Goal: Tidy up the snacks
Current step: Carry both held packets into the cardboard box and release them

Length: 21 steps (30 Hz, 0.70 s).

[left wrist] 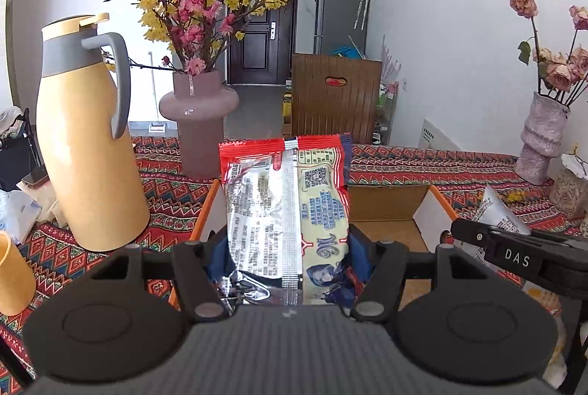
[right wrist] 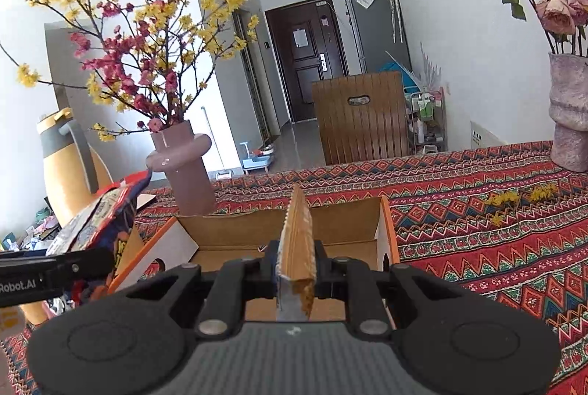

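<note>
Red and silver snack bag [left wrist: 286, 222] sits squeezed in the left gripper [left wrist: 286, 270]. Right gripper [right wrist: 296, 270] pinches a thin brown packet [right wrist: 297, 240] above the cardboard box [right wrist: 330, 226].

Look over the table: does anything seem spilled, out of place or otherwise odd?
Yes. Loose yellow blossoms lie scattered on the patterned tablecloth, right of the open cardboard box. They look shed from a bouquet, not placed. Nothing else stands out.

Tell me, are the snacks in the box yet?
Not yet. The cardboard box looks empty where visible. The left tongs grip a red-and-silver snack packet, the right tongs pinch a thin tan packet. Both still need dropping in.
</note>
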Tool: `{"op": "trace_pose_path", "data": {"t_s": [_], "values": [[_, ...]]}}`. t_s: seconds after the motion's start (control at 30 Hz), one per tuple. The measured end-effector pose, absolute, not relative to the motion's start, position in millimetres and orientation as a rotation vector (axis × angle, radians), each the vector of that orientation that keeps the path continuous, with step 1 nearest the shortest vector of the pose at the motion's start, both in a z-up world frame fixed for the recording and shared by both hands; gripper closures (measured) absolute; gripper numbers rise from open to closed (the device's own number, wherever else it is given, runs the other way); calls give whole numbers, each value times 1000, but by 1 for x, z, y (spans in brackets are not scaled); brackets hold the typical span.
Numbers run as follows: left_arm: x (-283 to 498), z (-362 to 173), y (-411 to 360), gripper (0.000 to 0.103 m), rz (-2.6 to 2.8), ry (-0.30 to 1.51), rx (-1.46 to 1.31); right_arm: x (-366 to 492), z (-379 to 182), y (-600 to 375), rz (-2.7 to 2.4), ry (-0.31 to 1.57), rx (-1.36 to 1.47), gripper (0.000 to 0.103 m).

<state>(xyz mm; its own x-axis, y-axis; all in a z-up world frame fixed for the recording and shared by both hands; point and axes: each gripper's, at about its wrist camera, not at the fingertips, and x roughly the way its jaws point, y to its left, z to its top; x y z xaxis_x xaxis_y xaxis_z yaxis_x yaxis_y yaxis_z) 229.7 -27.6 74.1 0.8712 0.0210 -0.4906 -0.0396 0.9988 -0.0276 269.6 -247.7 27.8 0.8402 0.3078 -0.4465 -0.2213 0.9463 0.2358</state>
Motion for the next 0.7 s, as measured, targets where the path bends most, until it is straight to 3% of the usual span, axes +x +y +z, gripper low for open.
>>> {"op": "trace_pose_path", "data": {"t_s": [0.23,0.63,0.67,0.7], "values": [[275,43,-19,39,107,557,-35,302,2,-233,260,582,172,87],[276,11,-21,38,136,531,14,298,-13,-228,247,562,124,83],[273,13,-19,37,129,518,3,296,-12,-227,248,554,121,81],[273,14,-18,33,127,510,-8,294,-10,-227,248,546,121,69]]}}
